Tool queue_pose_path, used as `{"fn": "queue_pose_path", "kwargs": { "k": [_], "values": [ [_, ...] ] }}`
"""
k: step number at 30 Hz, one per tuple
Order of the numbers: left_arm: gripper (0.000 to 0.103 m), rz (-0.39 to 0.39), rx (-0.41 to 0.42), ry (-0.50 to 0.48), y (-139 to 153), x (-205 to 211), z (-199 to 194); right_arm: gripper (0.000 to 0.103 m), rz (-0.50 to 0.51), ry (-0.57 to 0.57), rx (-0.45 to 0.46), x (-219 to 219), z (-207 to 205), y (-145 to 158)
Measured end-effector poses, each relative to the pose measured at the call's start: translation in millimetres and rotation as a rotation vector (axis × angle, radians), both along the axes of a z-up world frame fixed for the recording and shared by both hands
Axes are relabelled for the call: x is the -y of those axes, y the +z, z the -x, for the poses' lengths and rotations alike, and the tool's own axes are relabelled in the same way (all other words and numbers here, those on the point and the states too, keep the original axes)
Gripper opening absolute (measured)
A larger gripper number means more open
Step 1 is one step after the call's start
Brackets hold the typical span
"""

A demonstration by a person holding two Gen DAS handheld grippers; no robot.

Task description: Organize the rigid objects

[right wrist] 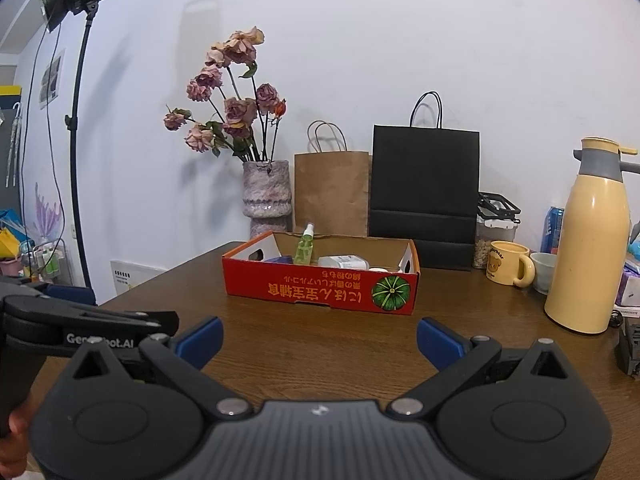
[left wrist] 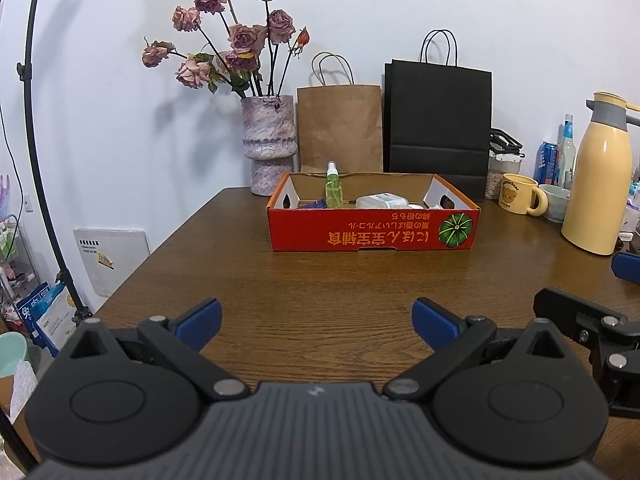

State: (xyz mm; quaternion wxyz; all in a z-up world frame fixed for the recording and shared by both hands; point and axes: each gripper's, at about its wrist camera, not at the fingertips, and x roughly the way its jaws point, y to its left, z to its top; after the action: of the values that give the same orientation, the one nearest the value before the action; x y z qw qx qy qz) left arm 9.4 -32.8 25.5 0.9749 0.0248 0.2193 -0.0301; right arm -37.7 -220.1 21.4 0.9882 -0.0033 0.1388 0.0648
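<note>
Approaching the box (left wrist: pixel 374 230) is the likely step: both the left gripper (left wrist: pixel 316 320) and right gripper (right wrist: pixel 318 340) hover short of it over the tabletop (left wrist: pixel 320 280), jaws released and empty. Advance level; the bottle (left wrist: pixel 333 186) stands inside the box.

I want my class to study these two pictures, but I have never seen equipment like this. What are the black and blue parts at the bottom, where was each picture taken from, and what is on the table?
A person holds a hand-held claw in each hand; there is no robot arm. Each picture comes from a camera on one claw, looking forward along its two blue-tipped fingers. One shows the left claw, the other the right claw. Both are open and hold nothing.

On the wooden table stands a red cardboard box holding a green spray bottle and a white container. Behind it are a vase of dried roses, a brown paper bag and a black paper bag. To the right are a yellow mug and a tall yellow flask.
</note>
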Motion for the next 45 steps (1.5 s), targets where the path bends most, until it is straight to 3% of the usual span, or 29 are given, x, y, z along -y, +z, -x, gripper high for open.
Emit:
{"fn": "queue_pose_path", "kwargs": {
  "k": [45],
  "values": [
    [0.103, 0.012, -0.011, -0.014, -1.0, -0.8, -0.5, 0.103, 0.004, 0.002, 0.001, -4.1, 1.2, 0.5]
  ]
}}
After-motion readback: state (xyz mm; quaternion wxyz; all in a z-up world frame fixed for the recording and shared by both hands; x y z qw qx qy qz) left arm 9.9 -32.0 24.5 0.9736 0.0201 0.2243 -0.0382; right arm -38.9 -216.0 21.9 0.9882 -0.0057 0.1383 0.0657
